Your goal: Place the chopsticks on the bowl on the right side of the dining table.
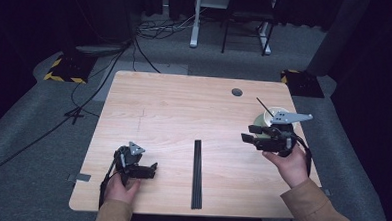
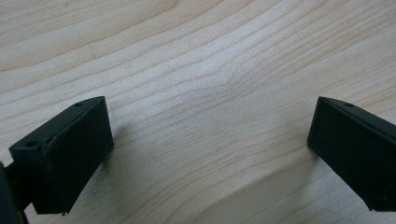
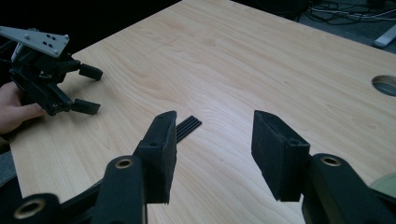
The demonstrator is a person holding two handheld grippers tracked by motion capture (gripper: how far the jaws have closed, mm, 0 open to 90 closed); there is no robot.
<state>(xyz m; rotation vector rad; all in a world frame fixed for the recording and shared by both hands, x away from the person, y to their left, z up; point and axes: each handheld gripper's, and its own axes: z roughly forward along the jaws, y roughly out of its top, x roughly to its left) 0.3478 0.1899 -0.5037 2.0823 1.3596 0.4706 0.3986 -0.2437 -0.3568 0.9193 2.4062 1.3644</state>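
Tongs in your left hand [image 1: 150,169] rest spread on the pale wooden worktop [image 1: 184,115]; your right tongs [image 1: 247,133], spread and empty, hover right of what look like black chopsticks [image 1: 197,173] lying mid-worktop.

The long, thin black strip with lengthwise ridges [image 1: 197,174] is lying flat on the wooden table, near its front edge, between the two hands. It is pointing straight away from the person, and nothing is touching it.

Left hand-held gripper [image 1: 152,169] low — jaws apart, right hand-held gripper [image 1: 250,133] raised, half-open
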